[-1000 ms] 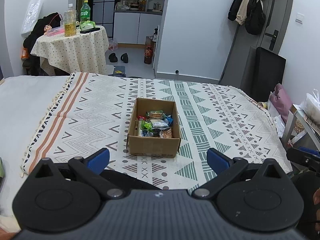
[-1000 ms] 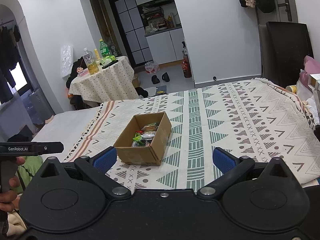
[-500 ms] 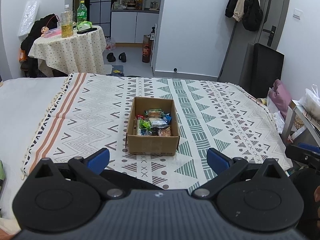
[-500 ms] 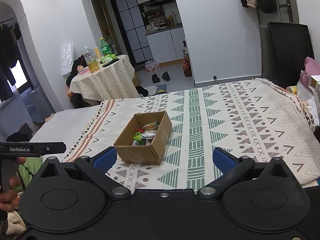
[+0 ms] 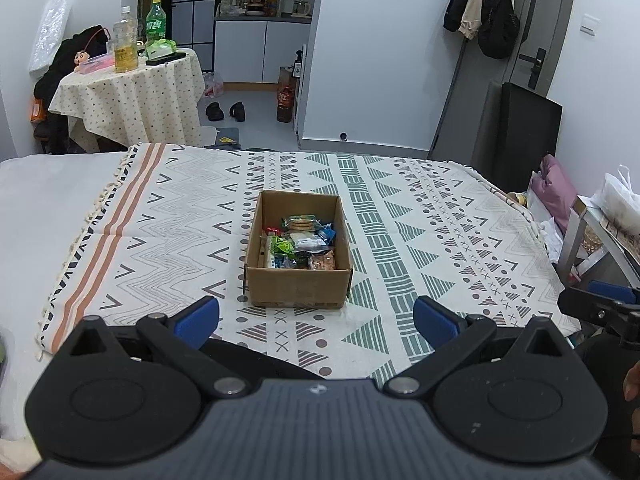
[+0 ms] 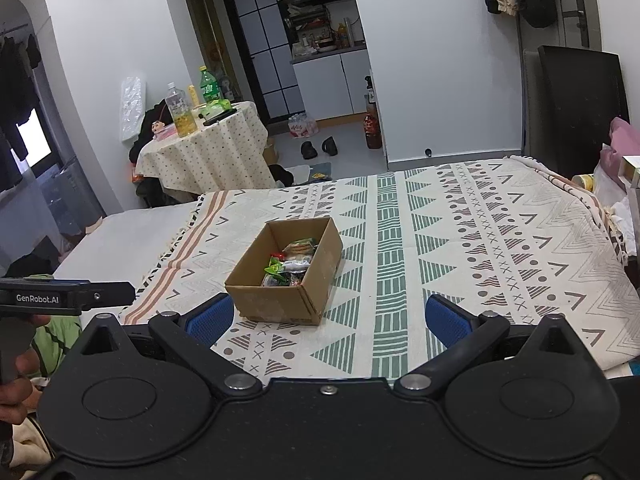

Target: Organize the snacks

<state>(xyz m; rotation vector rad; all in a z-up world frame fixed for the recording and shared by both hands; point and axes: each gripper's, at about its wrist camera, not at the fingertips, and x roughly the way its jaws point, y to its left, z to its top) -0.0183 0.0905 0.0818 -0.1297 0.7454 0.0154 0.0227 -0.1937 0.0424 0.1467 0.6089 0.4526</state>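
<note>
**Both fingers spread, box of snacks ahead on the bed**

My left gripper [image 5: 316, 318] hovers low over the near edge of the bed [image 5: 48, 200], its blue fingers [image 5: 198, 316] spread wide with nothing between them. My right gripper [image 6: 328, 318] hangs likewise, fingers [image 6: 442, 320] wide apart and empty.

The box [image 5: 298, 280] sits straight ahead on the blanket [image 5: 420, 220], near its middle, well apart from both grippers. The snacks [image 5: 300, 244] lie heaped in its near half; the far half shows bare cardboard. I can make out a round-biscuit pack, a green wrapper and a blue one, but the labels are too small to read. From the right view the box's near wall hides the lower part of the pile, and I cannot tell how many packets there are.

My own gripper bodies block the bottom of each view, covering the bed's near edge. In the left view the right gripper shows only as a black and blue tip at the right rim. In the right view the left gripper's side bar juts in at the left edge, with part of a hand [image 6: 16, 392] below it, cut off by the frame.

Beyond the bed stands a round worktop [image 5: 132, 92] under a dotted cloth, carrying bottles [image 5: 125, 40]. Shoes [image 5: 226, 111] lie on the floor past it. Coats [image 5: 486, 4] hang by the door at the right.
</note>
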